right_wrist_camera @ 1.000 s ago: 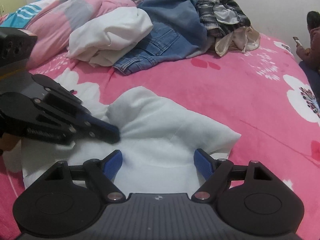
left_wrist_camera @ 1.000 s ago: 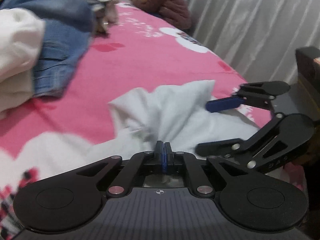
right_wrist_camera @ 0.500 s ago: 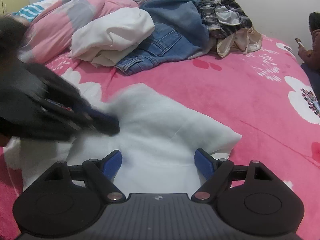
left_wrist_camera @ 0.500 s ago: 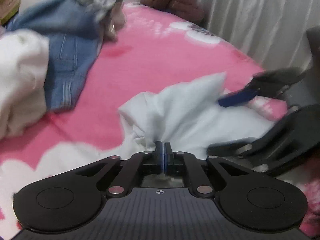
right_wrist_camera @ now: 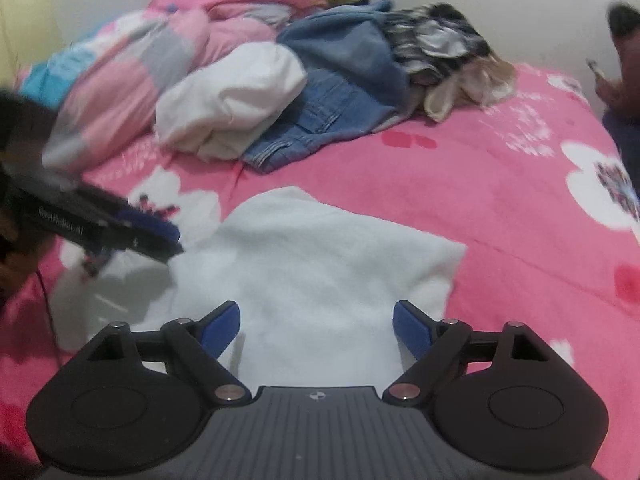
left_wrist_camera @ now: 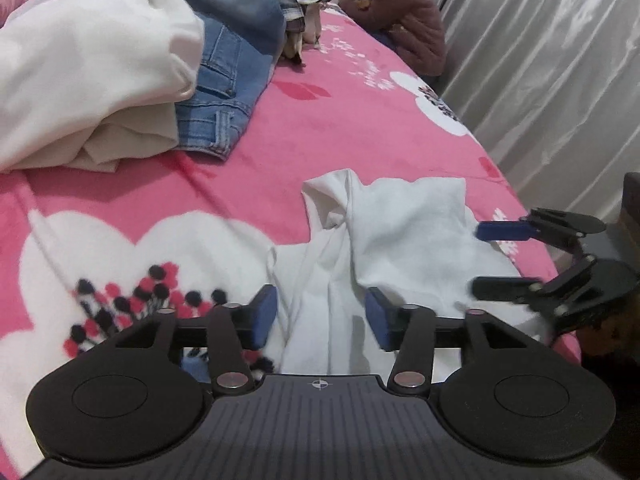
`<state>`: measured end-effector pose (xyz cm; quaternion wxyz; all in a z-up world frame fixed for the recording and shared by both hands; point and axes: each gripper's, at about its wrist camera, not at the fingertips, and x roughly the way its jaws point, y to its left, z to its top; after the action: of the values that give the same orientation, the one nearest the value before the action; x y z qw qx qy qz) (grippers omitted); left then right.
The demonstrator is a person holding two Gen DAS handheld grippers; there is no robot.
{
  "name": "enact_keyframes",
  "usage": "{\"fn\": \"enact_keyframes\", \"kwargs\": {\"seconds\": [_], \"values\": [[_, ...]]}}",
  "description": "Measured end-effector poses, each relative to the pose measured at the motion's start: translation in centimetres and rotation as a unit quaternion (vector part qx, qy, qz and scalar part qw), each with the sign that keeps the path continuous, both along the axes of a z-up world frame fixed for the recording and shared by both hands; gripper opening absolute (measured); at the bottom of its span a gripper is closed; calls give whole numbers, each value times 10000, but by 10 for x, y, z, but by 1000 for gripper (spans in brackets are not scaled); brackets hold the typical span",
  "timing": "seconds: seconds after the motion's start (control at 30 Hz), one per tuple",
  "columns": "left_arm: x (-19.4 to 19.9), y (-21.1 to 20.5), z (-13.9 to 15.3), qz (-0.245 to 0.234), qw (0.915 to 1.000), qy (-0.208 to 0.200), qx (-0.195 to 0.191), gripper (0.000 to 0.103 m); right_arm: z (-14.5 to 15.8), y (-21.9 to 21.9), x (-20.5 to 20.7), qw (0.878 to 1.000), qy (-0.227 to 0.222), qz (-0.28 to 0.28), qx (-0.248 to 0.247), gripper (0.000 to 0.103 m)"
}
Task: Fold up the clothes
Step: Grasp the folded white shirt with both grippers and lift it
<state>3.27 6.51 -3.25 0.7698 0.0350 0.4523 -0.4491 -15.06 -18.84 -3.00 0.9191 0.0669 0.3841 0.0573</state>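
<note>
A white garment point(left_wrist_camera: 404, 236) lies crumpled on the pink flowered bedspread point(left_wrist_camera: 352, 132). My left gripper point(left_wrist_camera: 322, 318) is open, its blue pads either side of a ridge of the white cloth without gripping it. My right gripper point(left_wrist_camera: 490, 256) shows at the right, open, above the garment's right edge. In the right wrist view the white garment point(right_wrist_camera: 320, 264) spreads flat in front of my open, empty right gripper point(right_wrist_camera: 316, 326). The left gripper point(right_wrist_camera: 160, 240) shows blurred at the garment's left side.
A pile of clothes lies at the back of the bed: a cream garment point(right_wrist_camera: 232, 96), blue jeans point(right_wrist_camera: 332, 92), a plaid item point(right_wrist_camera: 436, 44) and a pink quilt point(right_wrist_camera: 152, 64). A person in a maroon coat point(left_wrist_camera: 404, 28) sits at the far edge. Grey curtains point(left_wrist_camera: 560, 60) hang on the right.
My left gripper, shut on the white cloth before, has opened and let it go. The cloth has dropped onto the bed. The right gripper stays open.
</note>
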Motion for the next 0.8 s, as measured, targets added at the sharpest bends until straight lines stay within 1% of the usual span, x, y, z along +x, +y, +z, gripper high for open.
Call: {"fn": "enact_keyframes", "kwargs": {"seconds": [0.03, 0.13, 0.2, 0.27, 0.33, 0.4, 0.47, 0.53, 0.57, 0.6, 0.67, 0.7, 0.77, 0.8], "values": [[3, 4, 0, 34, 9999, 91, -24, 56, 2, -5, -4, 9999, 30, -67, 102, 89], [13, 14, -4, 188, 9985, 510, -28, 62, 1, -21, -13, 9984, 191, -234, 475, 91], [22, 21, -14, 236, 9945, 995, -213, 63, -5, -31, -14, 9957, 338, -327, 800, 91], [28, 20, -22, 270, 9897, 1313, -500, 64, -13, -39, -13, 9919, 469, -426, 1101, 92], [31, 10, -32, 152, 9839, 1614, -756, 64, -21, -44, -9, 9887, 443, -463, 1355, 94], [33, -4, -40, 11, 9800, 1769, -911, 65, -25, -48, -5, 9861, 360, -447, 1560, 96], [36, -18, -44, -141, 9785, 1807, -985, 65, -29, -51, 1, 9857, 290, -416, 1608, 95], [38, -26, -46, -364, 9737, 1943, -1129, 62, -31, -49, 7, 9885, 234, -342, 1454, 96], [40, -32, -49, -433, 9700, 2085, -1174, 62, -32, -46, 9, 9898, 224, -288, 1378, 96], [41, -37, -52, -460, 9682, 2147, -1196, 62, -33, -45, 12, 9904, 208, -257, 1340, 96], [41, -50, -54, -600, 9675, 2124, -1236, 62, -34, -46, 16, 9885, 163, -287, 1478, 96], [41, -55, -55, -669, 9647, 2189, -1306, 61, -35, -49, 18, 9861, 139, -345, 1619, 96], [43, -66, -60, -675, 9587, 2387, -1393, 53, -37, -54, 20, 9812, 94, -462, 1873, 93], [44, -71, -63, -663, 9562, 2474, -1417, 46, -38, -56, 21, 9797, 84, -520, 1936, 91]]}}
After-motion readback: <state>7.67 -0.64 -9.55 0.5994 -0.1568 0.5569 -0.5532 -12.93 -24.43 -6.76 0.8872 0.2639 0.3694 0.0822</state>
